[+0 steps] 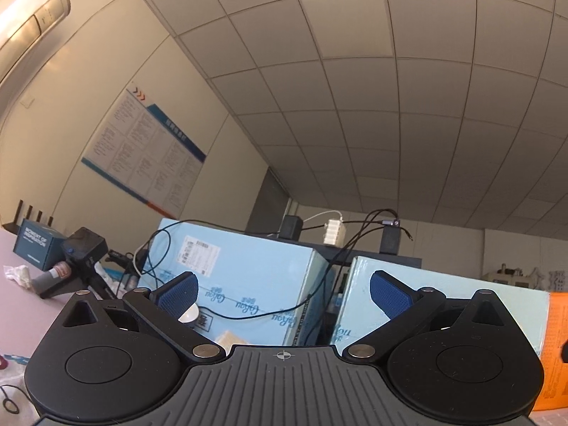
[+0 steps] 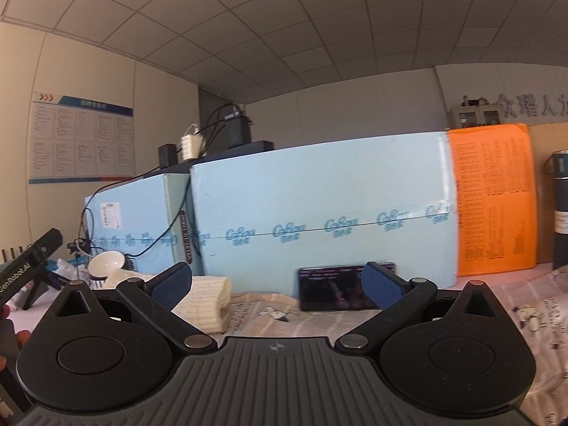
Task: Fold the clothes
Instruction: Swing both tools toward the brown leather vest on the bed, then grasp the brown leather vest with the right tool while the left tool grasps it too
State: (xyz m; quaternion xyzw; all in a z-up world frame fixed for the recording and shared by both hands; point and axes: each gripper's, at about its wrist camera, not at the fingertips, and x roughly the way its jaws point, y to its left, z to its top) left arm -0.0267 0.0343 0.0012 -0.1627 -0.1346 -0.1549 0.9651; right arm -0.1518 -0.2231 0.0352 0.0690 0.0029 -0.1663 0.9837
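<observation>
Left tool (image 1: pixel 284 291), right tool (image 2: pixel 277 282): both spread wide, gripping nothing, tilted up; cream knit (image 2: pixel 209 298) folded on surface (image 2: pixel 497 305).

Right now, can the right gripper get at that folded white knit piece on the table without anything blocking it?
Probably yes. The right gripper is open and holds nothing, and the white knit piece lies just ahead, left of its line, on the patterned cloth. Nothing lies between them; the phone leans further right.

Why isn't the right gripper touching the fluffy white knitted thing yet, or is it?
Apart. In the right wrist view the right gripper is open with nothing between its fingers, and the white knitted garment lies farther off on the patterned cloth.
</observation>
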